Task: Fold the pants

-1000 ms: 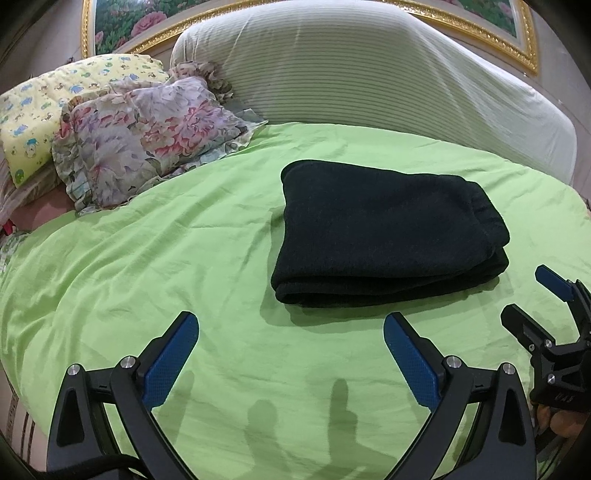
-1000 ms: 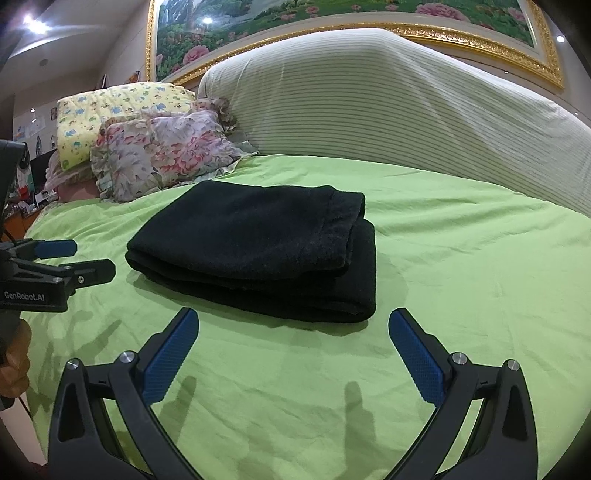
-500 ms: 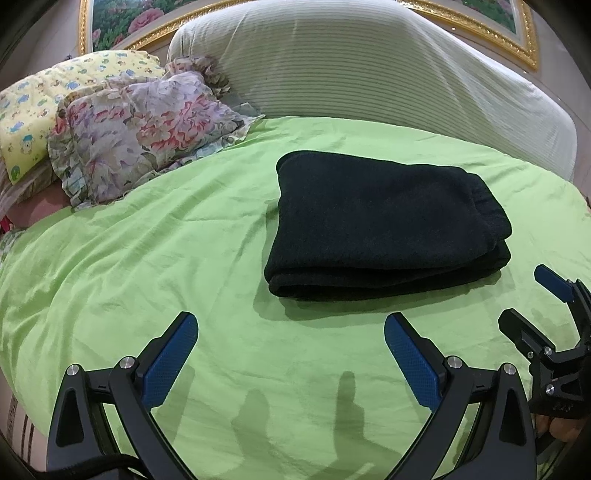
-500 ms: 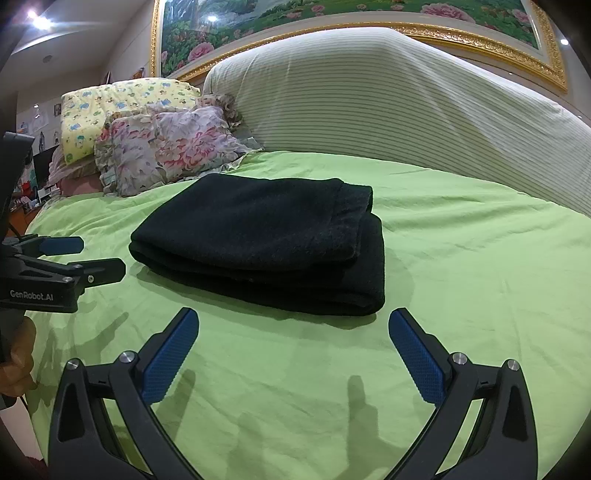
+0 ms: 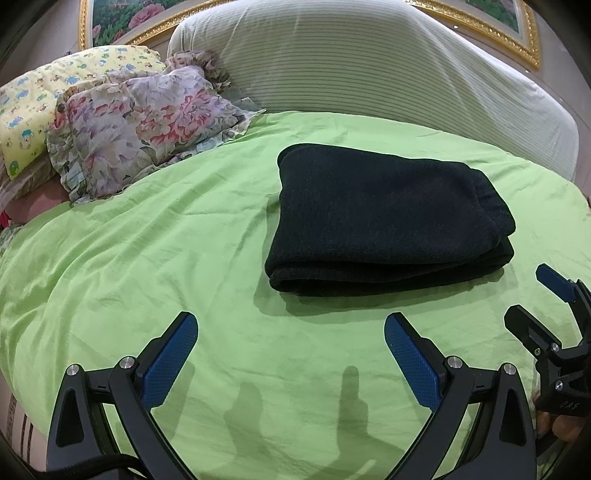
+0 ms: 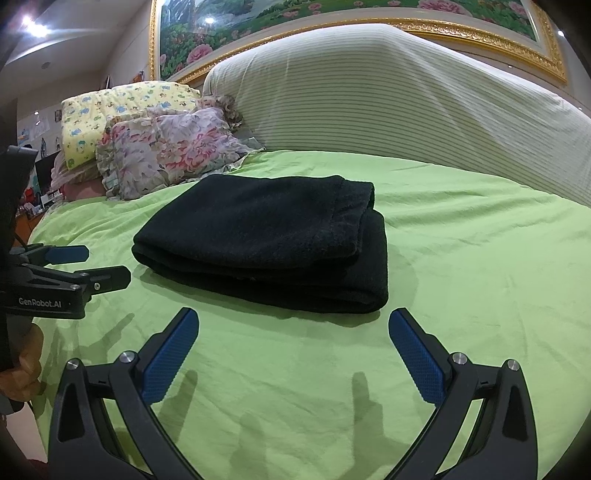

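Your left tongs [image 5: 290, 350] and right tongs [image 6: 293, 347] both stand spread wide with nothing between their blue pads, each hovering over the green bedsheet [image 5: 147, 258]. The black pants [image 5: 384, 221] lie folded into a thick stack on the bed, just ahead of both tongs and clear of them. Floral pillows [image 6: 166, 147] sit farther off, ahead and to the left.

a bed spread with a green sheet [image 5: 147, 258] fills the room, backed by a striped padded headboard [image 6: 388, 92]. floral [image 5: 147, 122] and yellow pillows [image 6: 110, 110] lie under a gilt-framed flower painting [image 6: 295, 22]; ceiling lights [image 6: 31, 26] glow.
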